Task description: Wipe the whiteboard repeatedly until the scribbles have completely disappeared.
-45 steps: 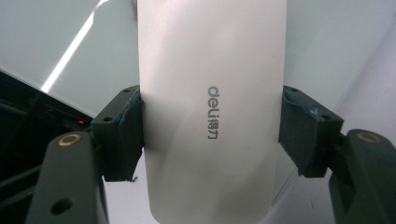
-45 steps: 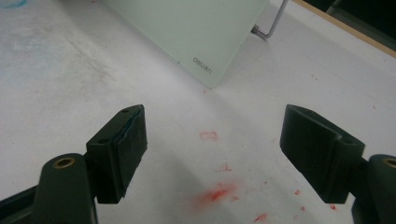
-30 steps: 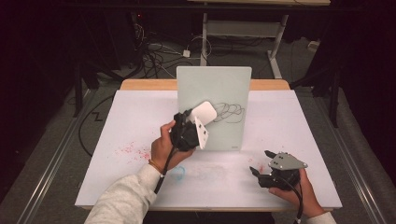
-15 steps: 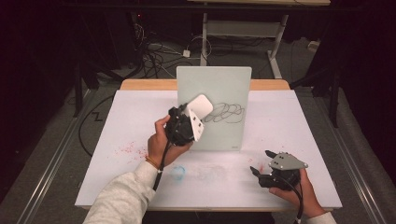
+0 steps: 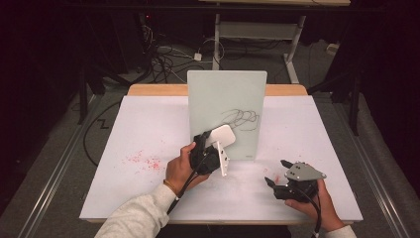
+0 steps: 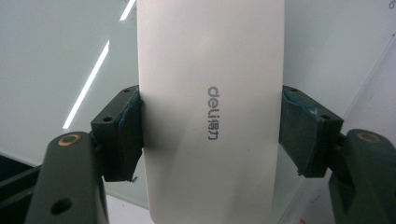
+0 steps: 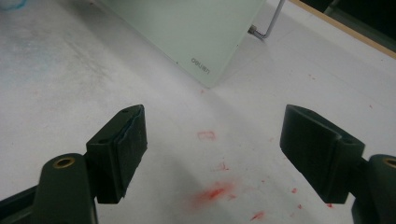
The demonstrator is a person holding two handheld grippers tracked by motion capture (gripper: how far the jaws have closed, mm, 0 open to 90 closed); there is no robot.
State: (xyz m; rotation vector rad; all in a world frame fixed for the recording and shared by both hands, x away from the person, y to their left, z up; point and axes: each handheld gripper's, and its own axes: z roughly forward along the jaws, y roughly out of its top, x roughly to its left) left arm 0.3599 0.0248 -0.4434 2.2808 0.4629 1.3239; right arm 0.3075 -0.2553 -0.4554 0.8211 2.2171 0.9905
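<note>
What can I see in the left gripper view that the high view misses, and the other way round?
The left gripper view reads the grey "deli" lettering on the white eraser, and shows the blue-edged pads pressed on its two sides.

The high view takes in the black scribble on the pale green board, the right gripper resting open on the white table, and red marks on the table.

Both show the left gripper shut on the eraser, with the board just behind it.
</note>
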